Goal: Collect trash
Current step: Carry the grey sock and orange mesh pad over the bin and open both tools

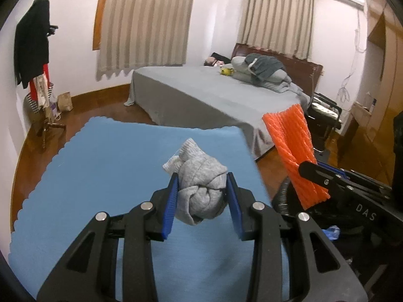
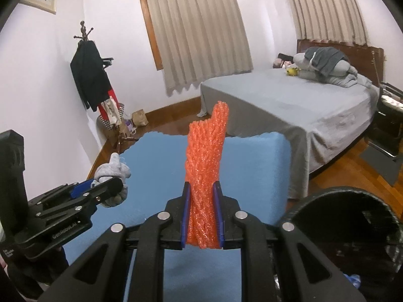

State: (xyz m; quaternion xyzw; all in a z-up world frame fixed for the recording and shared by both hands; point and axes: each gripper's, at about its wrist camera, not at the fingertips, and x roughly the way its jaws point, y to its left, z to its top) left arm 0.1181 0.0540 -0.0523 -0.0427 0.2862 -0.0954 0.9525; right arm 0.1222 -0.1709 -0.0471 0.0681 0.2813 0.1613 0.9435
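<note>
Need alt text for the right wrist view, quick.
The right hand-held gripper grips an upright orange foam net above a blue mat. At left, the left hand-held gripper holds a grey cloth bundle; a black bin sits lower right.

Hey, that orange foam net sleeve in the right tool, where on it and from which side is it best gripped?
Grip the orange foam net at its lower end, as the right tool does now: pads on its two broad sides, coming from below along its length. It is long, soft and squashes flat, so a low pinch holds while the rest stands free above.
</note>
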